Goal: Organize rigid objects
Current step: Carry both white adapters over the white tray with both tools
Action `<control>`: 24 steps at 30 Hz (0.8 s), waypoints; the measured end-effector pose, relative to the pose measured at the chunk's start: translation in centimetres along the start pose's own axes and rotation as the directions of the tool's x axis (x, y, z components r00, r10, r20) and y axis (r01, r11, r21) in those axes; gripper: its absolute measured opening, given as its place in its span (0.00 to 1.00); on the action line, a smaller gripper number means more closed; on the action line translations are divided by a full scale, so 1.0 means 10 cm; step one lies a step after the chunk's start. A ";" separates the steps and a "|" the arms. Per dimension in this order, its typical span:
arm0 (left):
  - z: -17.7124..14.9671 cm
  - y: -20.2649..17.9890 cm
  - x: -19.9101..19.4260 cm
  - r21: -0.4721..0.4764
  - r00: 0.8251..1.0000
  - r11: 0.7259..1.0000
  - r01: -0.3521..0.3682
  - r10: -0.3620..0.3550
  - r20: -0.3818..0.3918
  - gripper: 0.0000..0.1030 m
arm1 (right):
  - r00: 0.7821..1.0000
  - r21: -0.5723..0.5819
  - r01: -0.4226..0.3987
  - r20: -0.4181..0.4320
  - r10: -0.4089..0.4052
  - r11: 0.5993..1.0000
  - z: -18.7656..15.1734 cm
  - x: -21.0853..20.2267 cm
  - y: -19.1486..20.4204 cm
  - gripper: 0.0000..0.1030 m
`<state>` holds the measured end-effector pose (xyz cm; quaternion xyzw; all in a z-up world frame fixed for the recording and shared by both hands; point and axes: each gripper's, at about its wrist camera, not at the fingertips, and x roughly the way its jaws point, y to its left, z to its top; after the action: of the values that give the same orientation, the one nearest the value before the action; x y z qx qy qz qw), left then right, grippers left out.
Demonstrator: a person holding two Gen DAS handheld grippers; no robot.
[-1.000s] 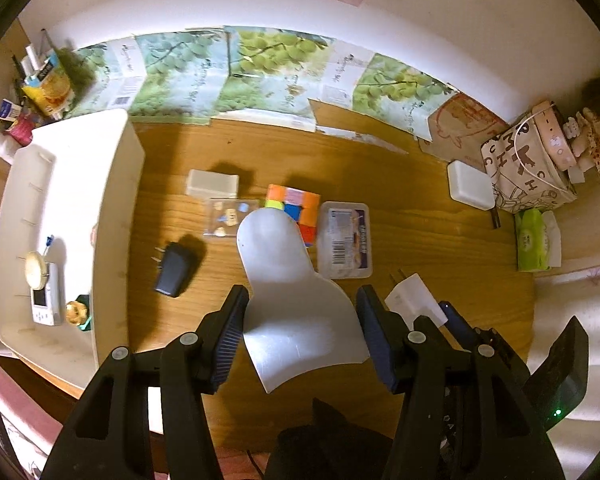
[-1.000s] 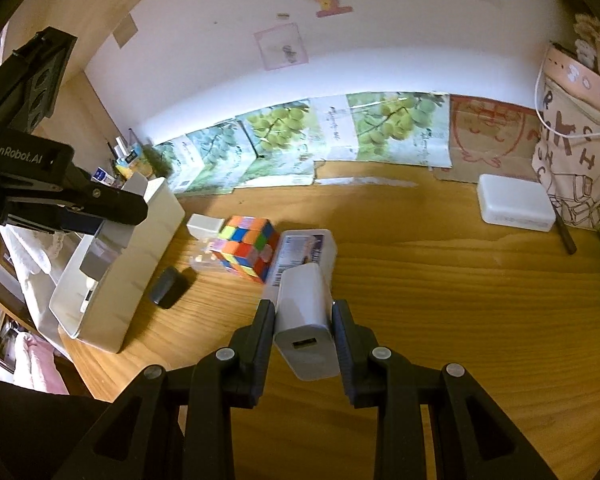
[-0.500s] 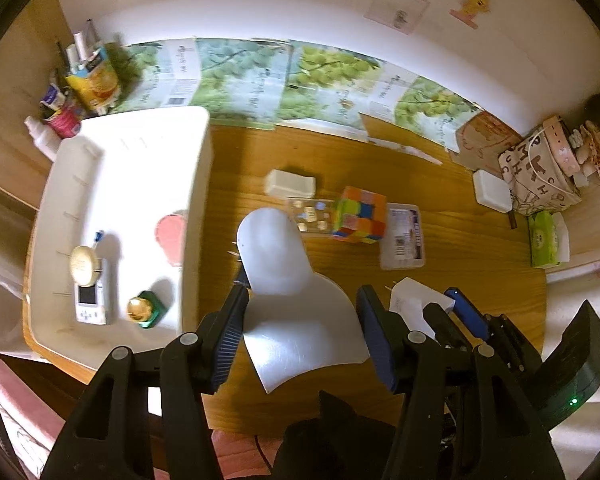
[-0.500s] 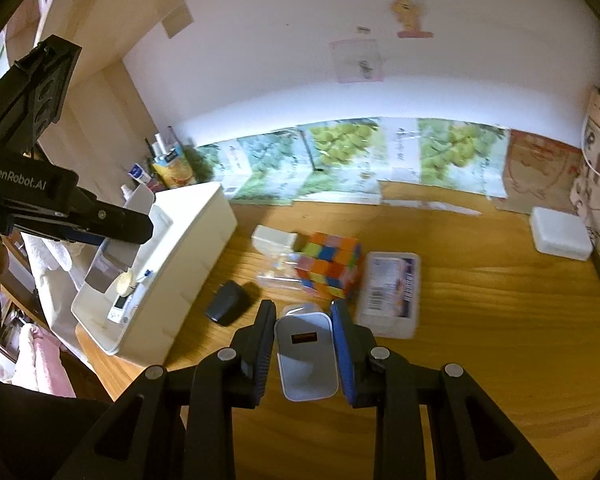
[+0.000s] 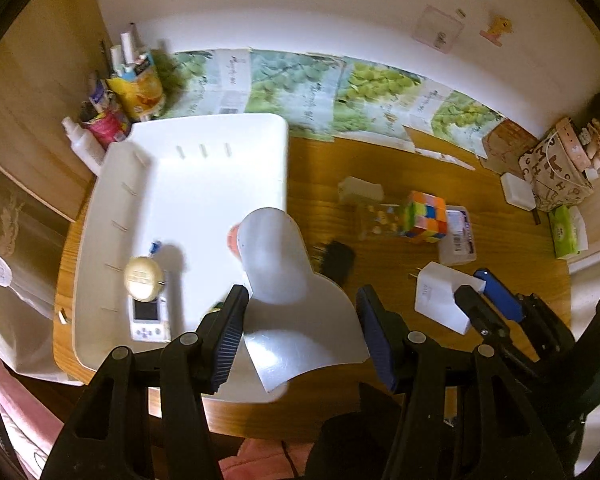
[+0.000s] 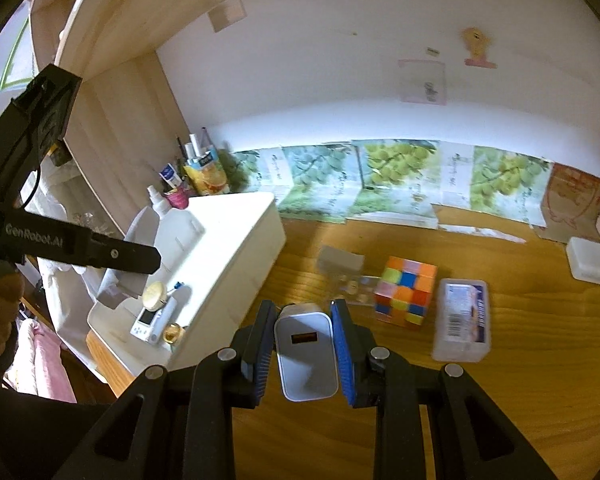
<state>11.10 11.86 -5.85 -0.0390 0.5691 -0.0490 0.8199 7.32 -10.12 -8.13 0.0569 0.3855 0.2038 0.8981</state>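
Observation:
My left gripper (image 5: 302, 300) is shut on a white plastic scoop (image 5: 276, 256), which hangs over the right edge of the white tray (image 5: 204, 168). In the tray lie a round yellowish disc (image 5: 143, 278), a small white device (image 5: 148, 316) and a red thing partly hidden by the scoop. My right gripper (image 6: 303, 316) is shut on a white USB charger (image 6: 306, 356), held above the table just right of the tray (image 6: 240, 248). A colour cube (image 6: 406, 296), a labelled clear box (image 6: 462, 324) and a black adapter (image 5: 338, 262) lie on the table.
A small white box (image 5: 360, 190) and a clear case (image 5: 376, 220) sit behind the cube. Cups of pens (image 5: 140, 88) stand at the back left. A white box (image 5: 518, 190), a patterned bag (image 5: 552, 172) and a tissue pack (image 5: 564, 232) are at the right.
Both grippers have swung left with their loads. The scoop went from over the table's middle to over the tray's edge. The charger now hangs close to the tray.

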 end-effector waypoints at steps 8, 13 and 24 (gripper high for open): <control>-0.10 0.47 -0.01 -0.002 0.999 1.000 -0.027 0.027 0.047 0.58 | 0.998 -0.008 -0.045 0.044 0.045 0.999 0.07 0.15 0.42 0.28; -0.16 0.77 0.03 -0.011 0.993 0.998 -0.064 0.065 0.097 0.58 | 0.994 -0.025 -0.085 0.063 0.086 0.996 0.10 0.29 0.66 0.28; -0.24 1.26 0.05 -0.054 0.977 0.992 -0.115 0.123 0.177 0.58 | 0.983 -0.088 -0.165 0.072 0.171 0.982 0.13 0.61 1.11 0.28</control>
<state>9.44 24.32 -8.72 -0.0270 0.4950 0.0162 0.8683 8.47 2.52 -8.38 0.0607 0.3350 0.2922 0.8937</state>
